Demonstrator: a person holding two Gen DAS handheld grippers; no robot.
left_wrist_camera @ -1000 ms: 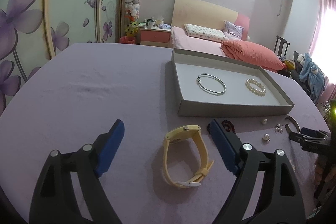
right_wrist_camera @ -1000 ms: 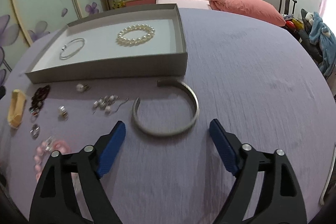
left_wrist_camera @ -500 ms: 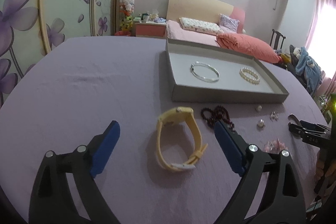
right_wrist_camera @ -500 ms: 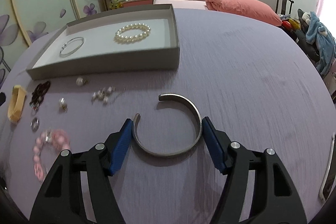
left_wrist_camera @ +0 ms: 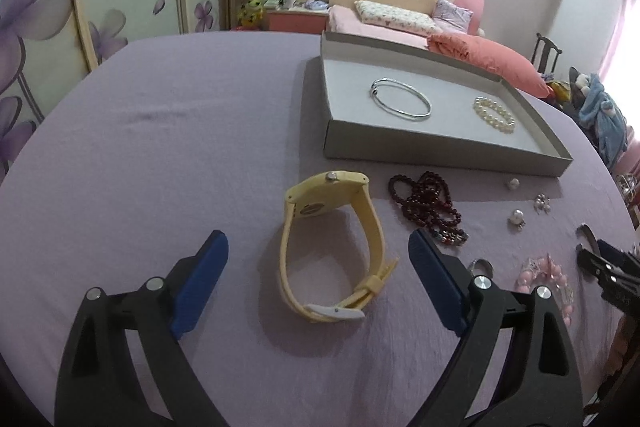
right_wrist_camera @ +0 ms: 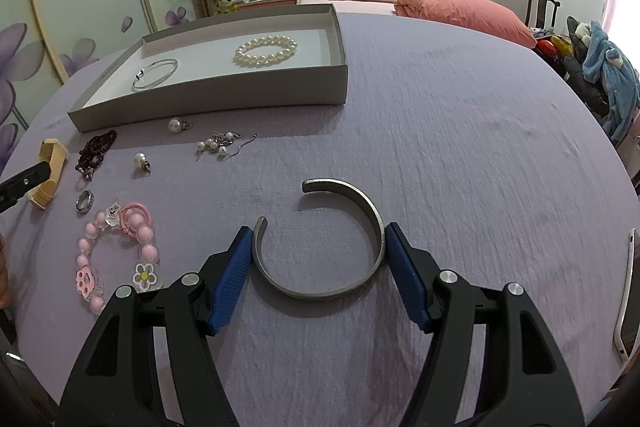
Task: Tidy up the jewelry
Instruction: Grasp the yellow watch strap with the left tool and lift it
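The right claw (right_wrist_camera: 318,259) is pinching the cuff (right_wrist_camera: 340,267) flat on the table (right_wrist_camera: 460,147), gap facing the tray (right_wrist_camera: 240,99); left claw (left_wrist_camera: 318,279) is gaping around the watch (left_wrist_camera: 332,247), untouched.

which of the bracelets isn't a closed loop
The grey metal cuff on the purple cloth, between the right gripper jaws: its band has a gap. The silver bangle, pearl bracelet and pink bead bracelet are full rings.
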